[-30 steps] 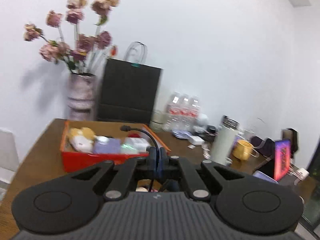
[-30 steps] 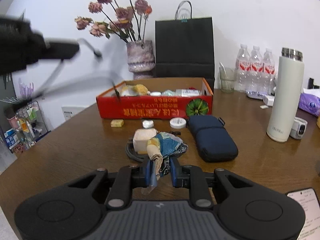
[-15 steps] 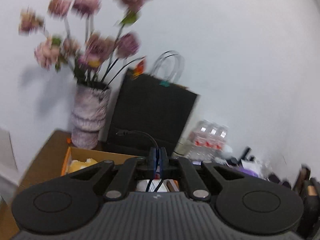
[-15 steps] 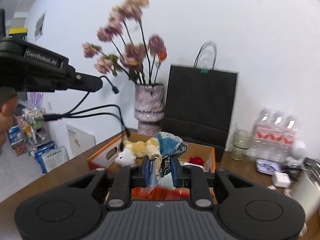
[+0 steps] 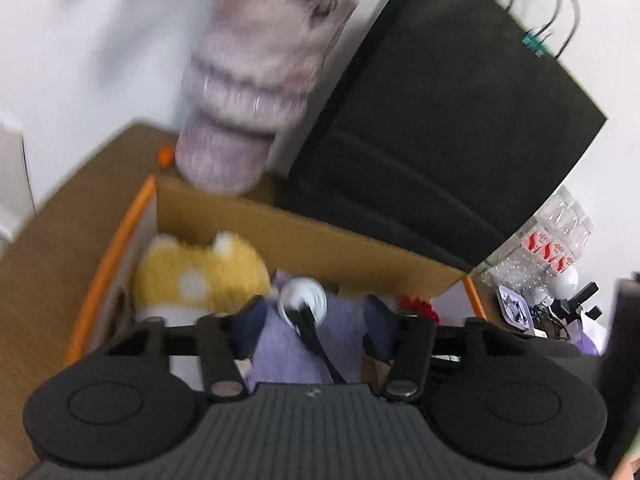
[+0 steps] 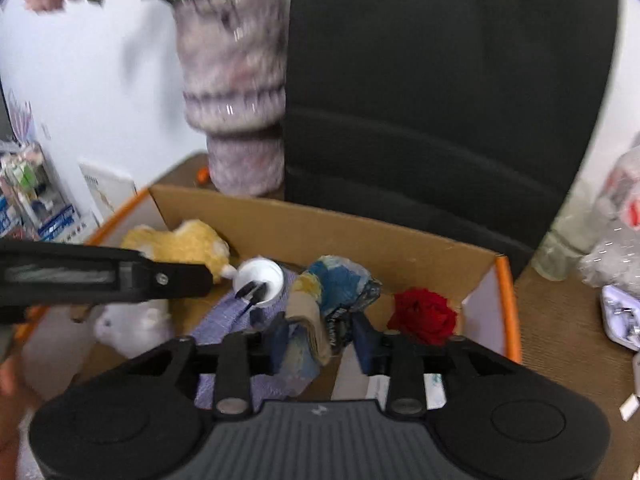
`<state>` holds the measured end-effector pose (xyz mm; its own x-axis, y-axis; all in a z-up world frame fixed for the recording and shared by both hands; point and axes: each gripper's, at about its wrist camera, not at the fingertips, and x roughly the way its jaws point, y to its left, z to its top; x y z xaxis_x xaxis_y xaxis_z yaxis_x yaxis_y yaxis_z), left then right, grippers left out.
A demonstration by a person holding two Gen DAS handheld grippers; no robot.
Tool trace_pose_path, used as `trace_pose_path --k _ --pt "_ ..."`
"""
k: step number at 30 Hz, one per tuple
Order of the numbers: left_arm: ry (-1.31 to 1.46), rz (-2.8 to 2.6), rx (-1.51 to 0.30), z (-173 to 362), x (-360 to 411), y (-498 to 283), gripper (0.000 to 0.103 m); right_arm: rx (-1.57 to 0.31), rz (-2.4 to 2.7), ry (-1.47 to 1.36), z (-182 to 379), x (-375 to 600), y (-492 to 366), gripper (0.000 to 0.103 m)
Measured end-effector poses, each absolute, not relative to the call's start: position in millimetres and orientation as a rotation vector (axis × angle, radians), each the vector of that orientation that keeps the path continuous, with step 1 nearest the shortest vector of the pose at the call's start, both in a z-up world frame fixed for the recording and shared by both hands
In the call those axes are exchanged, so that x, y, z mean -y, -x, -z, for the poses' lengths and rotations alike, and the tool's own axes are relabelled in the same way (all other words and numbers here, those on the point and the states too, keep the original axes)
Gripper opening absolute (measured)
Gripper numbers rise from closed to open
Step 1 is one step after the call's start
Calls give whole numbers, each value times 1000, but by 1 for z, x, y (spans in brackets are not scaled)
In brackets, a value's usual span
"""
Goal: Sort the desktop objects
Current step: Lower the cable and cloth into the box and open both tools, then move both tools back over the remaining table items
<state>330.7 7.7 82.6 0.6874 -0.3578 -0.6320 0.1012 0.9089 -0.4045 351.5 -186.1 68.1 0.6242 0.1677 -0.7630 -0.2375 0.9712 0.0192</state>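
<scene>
No lettering is legible; the water bottles' (image 5: 554,250) red labels blur.

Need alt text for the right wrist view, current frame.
The right tongs, jaws parted, hover over an open cardboard box with a crumpled blue and tan cloth bundle between them. The box also holds a yellow plush toy, a red rose and a white cup; a vase and black bag stand behind.

box (image 6: 507,308): orange rim | plush (image 5: 200,276): yellow | rose (image 6: 424,314): red | bag (image 5: 440,120): black | vase (image 6: 236,92): mottled mauve
</scene>
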Motion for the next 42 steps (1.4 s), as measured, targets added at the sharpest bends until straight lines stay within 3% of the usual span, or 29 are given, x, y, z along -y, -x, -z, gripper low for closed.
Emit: trace_pose_path --k 4,9,12,20,30,42 --pt "219 191 -748 -111 -8 -326 70 -854 -214 31 -84 193 -356 53" --pt "86 104 -701 -147 -5 -310 96 -838 -195 0 -123 202 -345 59" --pt "64 87 -696 -166 -6 -288 103 -810 -174 12 -145 205 -325 67" --pt "11 41 -673 -163 -5 -207 103 -738 -192 0 -163 213 -231 85" --pt "16 49 -624 -85 -12 -61 103 -597 -168 -7 -97 201 -76 85" --pt "-24 132 -574 -33 5 47 103 -633 -168 -4 -27 203 33 88"
